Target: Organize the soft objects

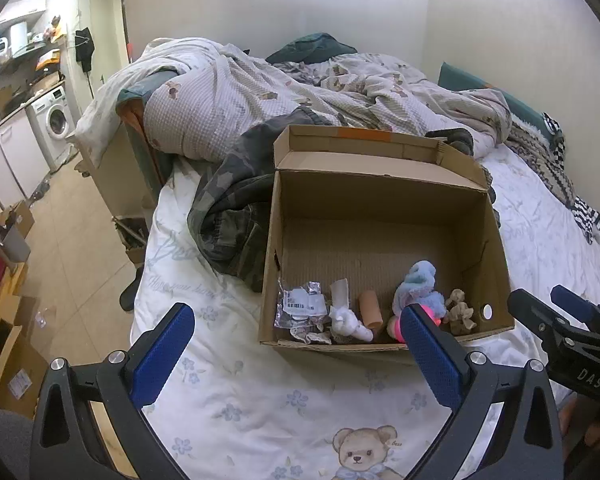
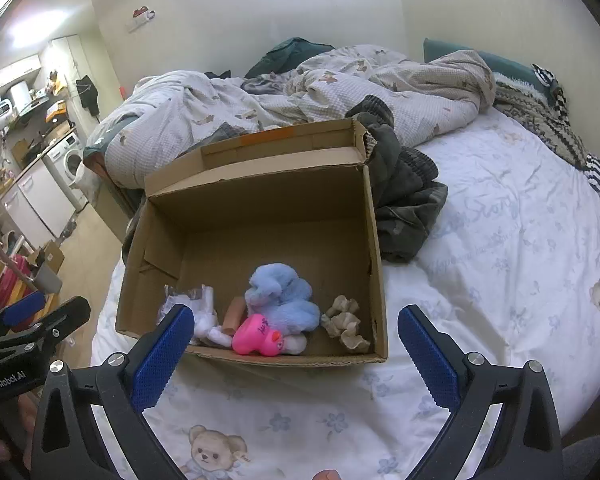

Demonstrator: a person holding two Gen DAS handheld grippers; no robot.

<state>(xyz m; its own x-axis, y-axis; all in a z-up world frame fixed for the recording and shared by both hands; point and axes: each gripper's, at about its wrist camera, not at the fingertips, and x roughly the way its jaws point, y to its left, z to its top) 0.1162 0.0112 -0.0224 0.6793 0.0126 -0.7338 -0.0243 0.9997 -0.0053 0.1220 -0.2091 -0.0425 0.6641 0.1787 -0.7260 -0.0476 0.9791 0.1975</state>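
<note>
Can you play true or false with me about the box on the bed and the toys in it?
1. The cardboard box sits on the bed. True.
2. The pink toy lies outside the box. False: it lies inside, near the front wall.
3. The fluffy blue toy is in the box. True.
4. The right gripper holds a toy. False: its jaws are open and empty.
5. The left gripper is open. True.

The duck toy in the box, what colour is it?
Bright pink, with an orange beak. The duck toy shows best in the right wrist view, near the cardboard box's front wall.
</note>
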